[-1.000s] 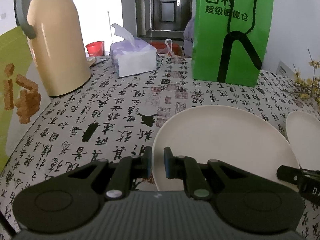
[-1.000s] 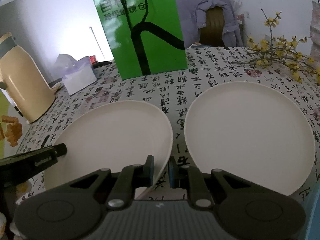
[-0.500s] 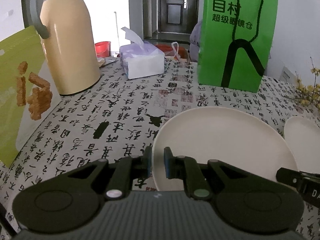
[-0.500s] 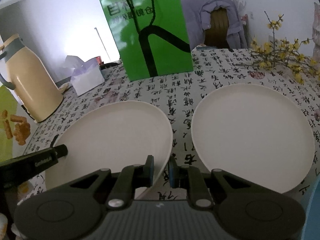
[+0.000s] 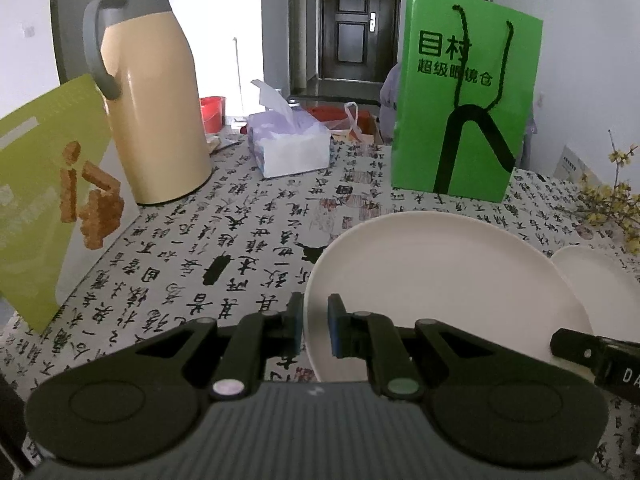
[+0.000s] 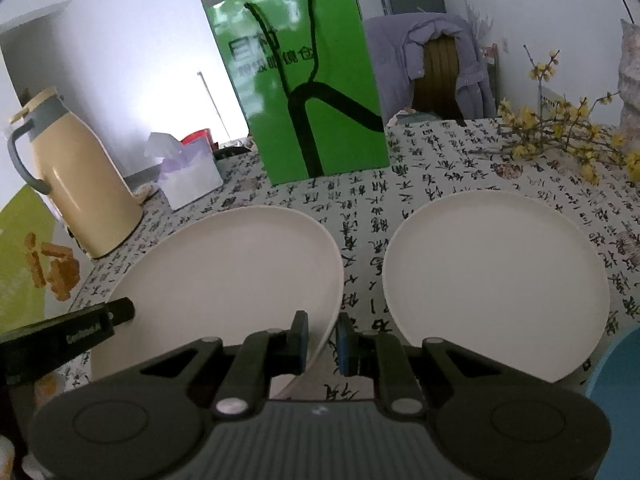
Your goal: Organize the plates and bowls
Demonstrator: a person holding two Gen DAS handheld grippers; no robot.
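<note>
A large cream plate (image 5: pixel 432 280) (image 6: pixel 240 276) hangs tilted above the table, held from both sides. My left gripper (image 5: pixel 315 328) is shut on its left rim, and my right gripper (image 6: pixel 323 340) is shut on its right rim. Part of the right gripper shows as a black bar (image 5: pixel 592 354) at the plate's far edge in the left wrist view; the left one shows the same way (image 6: pixel 68 336) in the right wrist view. A second cream plate (image 6: pixel 496 280) (image 5: pixel 600 288) lies flat on the calligraphy-print tablecloth (image 5: pixel 240 248) to the right.
A tan thermos jug (image 5: pixel 152 120) stands at the back left, a tissue pack (image 5: pixel 288 148) behind the middle, a green paper bag (image 5: pixel 460 100) at the back. A green snack box (image 5: pixel 44 192) stands at the left edge. Yellow flower branches (image 6: pixel 560 136) lie at the back right, something blue (image 6: pixel 616 372) at the lower right.
Both grippers have risen together with the held plate; the table and the things on it sit lower and farther in both views. The second plate has not moved.
</note>
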